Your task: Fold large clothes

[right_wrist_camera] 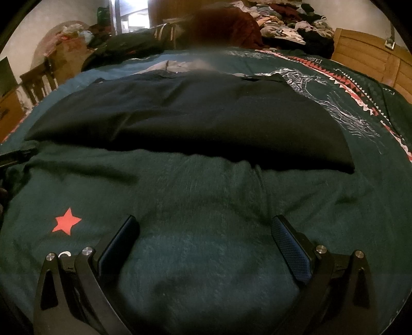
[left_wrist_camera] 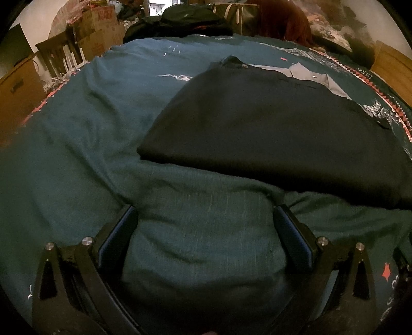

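Note:
A dark navy garment (left_wrist_camera: pixel 270 123) lies folded flat on a teal bedspread (left_wrist_camera: pixel 90 116), with a grey lining (left_wrist_camera: pixel 309 74) showing at its far end. My left gripper (left_wrist_camera: pixel 204 214) hovers open over bare bedspread just short of the garment's near edge, nothing between its fingers. In the right wrist view the same garment (right_wrist_camera: pixel 193 118) stretches across the middle, its near fold a little beyond my right gripper (right_wrist_camera: pixel 204 223), which is also open and empty above the bedspread (right_wrist_camera: pixel 206 193). A grey lining (right_wrist_camera: pixel 164 67) peeks out at the garment's far side.
A red star (right_wrist_camera: pixel 65 221) is printed on the bedspread left of the right gripper. A red triangle border (right_wrist_camera: pixel 360 100) runs along the right edge. Cardboard boxes (left_wrist_camera: pixel 100 28) and a wooden chair (left_wrist_camera: pixel 61 55) stand far left; piled clothes (right_wrist_camera: pixel 288 23) and a wooden headboard (right_wrist_camera: pixel 373 56) lie beyond.

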Available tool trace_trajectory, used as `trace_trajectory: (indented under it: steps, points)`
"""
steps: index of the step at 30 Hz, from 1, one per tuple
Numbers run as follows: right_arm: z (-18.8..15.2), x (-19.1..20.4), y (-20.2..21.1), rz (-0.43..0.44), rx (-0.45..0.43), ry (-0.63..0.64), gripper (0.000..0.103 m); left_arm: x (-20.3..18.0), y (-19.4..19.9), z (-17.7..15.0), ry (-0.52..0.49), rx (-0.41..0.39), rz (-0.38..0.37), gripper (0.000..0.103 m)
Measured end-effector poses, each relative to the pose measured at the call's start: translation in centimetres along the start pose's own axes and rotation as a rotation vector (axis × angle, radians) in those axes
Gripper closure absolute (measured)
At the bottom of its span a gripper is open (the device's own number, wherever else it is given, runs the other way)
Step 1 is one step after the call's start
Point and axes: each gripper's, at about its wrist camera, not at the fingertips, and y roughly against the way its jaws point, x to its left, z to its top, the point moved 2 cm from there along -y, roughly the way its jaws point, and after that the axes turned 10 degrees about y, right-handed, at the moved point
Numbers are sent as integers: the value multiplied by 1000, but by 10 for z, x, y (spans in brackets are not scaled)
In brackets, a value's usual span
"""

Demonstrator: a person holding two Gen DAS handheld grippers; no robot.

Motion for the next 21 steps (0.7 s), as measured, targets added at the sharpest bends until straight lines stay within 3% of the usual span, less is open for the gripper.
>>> trace_trajectory:
  steps: [8, 14, 21]
  points:
    - [1, 0, 3, 25, 48, 37, 0, 3, 7, -6, -17, 15, -30, 0]
    - [15, -2, 1, 36, 248, 7, 0, -5, 7, -11, -57, 3, 17, 0]
    - [9, 2, -1, -7, 254, -21, 0, -5, 6, -12, -57, -5, 20, 0]
